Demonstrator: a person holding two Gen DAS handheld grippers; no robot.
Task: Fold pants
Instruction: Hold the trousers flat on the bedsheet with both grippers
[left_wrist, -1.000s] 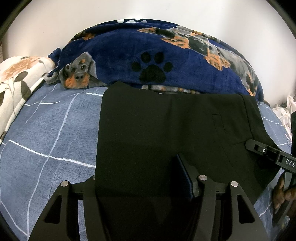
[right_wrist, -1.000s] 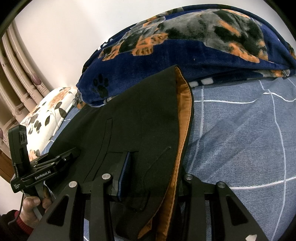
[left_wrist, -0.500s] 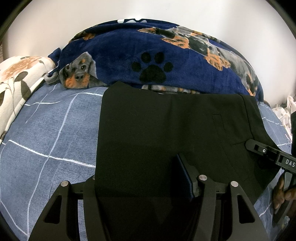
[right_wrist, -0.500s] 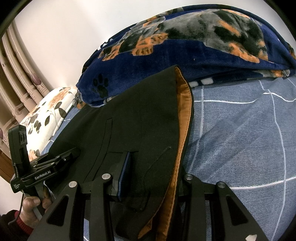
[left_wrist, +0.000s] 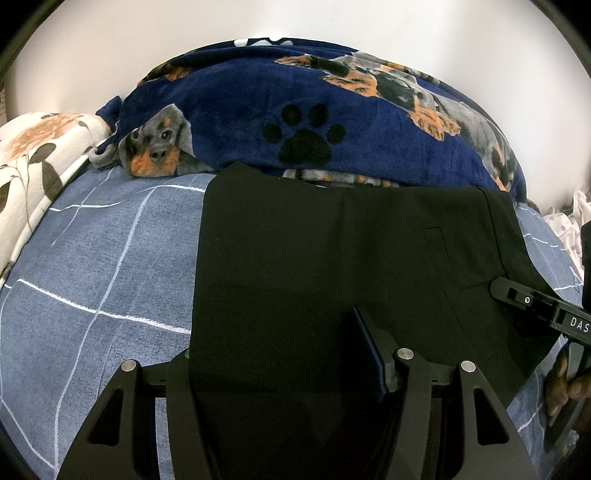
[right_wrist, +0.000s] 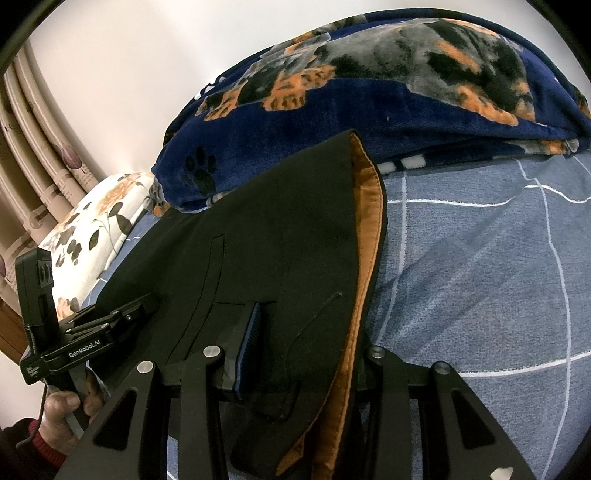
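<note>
Nothing moved, both grippers w/ pants (left_wrist: 332, 258) draped between fingers

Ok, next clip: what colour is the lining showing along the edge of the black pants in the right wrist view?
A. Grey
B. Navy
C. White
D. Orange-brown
D: an orange-brown lining runs along the right edge of the black pants, beside the blue checked bedsheet.

Pants (left_wrist: 332, 266) on bedsheet (left_wrist: 103, 266); blanket (left_wrist: 295, 110) behind; pillow (left_wrist: 33, 166) left.
</note>
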